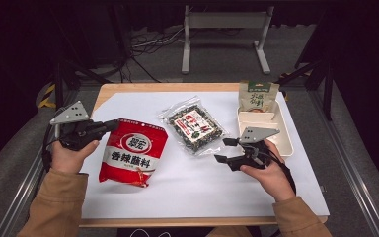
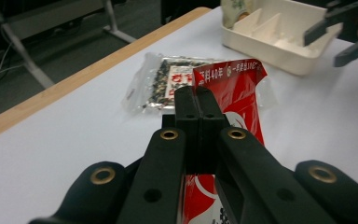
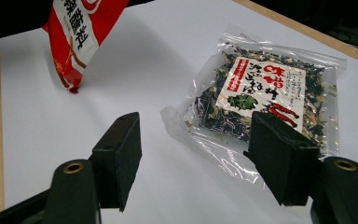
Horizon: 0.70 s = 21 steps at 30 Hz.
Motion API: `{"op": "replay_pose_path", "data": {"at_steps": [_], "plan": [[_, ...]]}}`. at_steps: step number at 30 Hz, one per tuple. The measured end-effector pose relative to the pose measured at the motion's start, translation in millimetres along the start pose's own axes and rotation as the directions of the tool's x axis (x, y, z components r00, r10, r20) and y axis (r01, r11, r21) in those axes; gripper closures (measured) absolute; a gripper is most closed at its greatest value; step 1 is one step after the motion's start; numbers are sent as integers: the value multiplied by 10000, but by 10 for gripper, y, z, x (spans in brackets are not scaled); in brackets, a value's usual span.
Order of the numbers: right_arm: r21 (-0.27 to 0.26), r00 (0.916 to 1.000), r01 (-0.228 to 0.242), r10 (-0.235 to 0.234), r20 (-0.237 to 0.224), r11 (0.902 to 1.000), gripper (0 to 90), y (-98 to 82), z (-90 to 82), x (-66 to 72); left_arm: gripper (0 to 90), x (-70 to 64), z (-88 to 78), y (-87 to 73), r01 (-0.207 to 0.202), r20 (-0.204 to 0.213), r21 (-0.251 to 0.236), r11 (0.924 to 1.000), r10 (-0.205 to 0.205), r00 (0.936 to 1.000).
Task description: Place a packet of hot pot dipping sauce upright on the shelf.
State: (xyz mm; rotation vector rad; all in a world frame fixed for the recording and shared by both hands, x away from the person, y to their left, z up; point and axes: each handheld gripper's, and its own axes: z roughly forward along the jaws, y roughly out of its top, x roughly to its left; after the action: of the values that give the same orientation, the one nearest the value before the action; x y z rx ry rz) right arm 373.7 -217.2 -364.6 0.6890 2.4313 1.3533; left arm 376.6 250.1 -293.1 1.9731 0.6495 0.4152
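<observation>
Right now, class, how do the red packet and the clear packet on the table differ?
The red packet is opaque and larger; the clear packet is see-through and smaller, showing dark dried bits. The left gripper is shut on the red packet's top edge, lifting it; the clear packet lies flat, untouched. Both carry printed labels.

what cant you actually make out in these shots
- Red packet, left gripper view: its lower part is hidden behind the left gripper.
- Red packet, right gripper view: its top is cut off by the frame edge.
- Green packet in the white tray, high view: its print is too small to read.
</observation>
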Motion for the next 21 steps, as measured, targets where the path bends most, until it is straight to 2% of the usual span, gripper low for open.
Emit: {"op": "replay_pose_path", "data": {"at_steps": [3, 5, 6, 7, 8, 10, 11, 16, 18, 19, 20, 21], "plan": [[40, 9999, -3, 3, -125, 10000, 352, 6, 25, 23, 900, -69, -48, 26, -237, 84, -8, 9997, 237, 9997], [92, 9994, -80, 83, -347, 9999, 394, 12, 42, 44, 900, -108, -78, 40, -368, 165, -43, 9993, 369, 9992], [101, 9988, -114, 119, -475, 9999, 413, 16, 51, 60, 900, -167, -118, 59, -657, 289, -74, 9978, 659, 9974], [101, 9988, -114, 119, -475, 9999, 413, 16, 51, 60, 900, -167, -118, 59, -657, 289, -74, 9978, 659, 9974], [126, 9969, -127, 136, -769, 9998, 459, 29, 68, 105, 900, -193, -132, 66, -825, 369, -64, 9966, 827, 9959], [135, 9960, -67, 78, -892, 9999, 468, 42, 80, 134, 900, -248, -161, 80, -1087, 554, -109, 9940, 1091, 9925], [184, 9952, -70, 88, -977, 9998, 465, 44, 92, 146, 900, -248, -161, 80, -1087, 554, -109, 9940, 1091, 9925], [417, 9930, 27, 23, -1184, 9991, 459, 44, 137, 173, 900, -381, -214, 138, -1542, 746, -184, 9879, 1552, 9851], [429, 9926, 30, 23, -1211, 9991, 457, 46, 144, 183, 900, -444, -227, 166, -1796, 813, -170, 9836, 1804, 9802], [422, 9925, 10, 42, -1221, 9991, 454, 47, 146, 184, 900, -444, -227, 166, -1796, 813, -170, 9836, 1804, 9802], [430, 9923, 13, 40, -1239, 9991, 451, 45, 149, 181, 900, -504, -235, 193, -2039, 917, -138, 9789, 2043, 9746], [430, 9923, 13, 40, -1239, 9991, 451, 45, 149, 181, 900, -504, -235, 193, -2039, 917, -138, 9789, 2043, 9746]]}}
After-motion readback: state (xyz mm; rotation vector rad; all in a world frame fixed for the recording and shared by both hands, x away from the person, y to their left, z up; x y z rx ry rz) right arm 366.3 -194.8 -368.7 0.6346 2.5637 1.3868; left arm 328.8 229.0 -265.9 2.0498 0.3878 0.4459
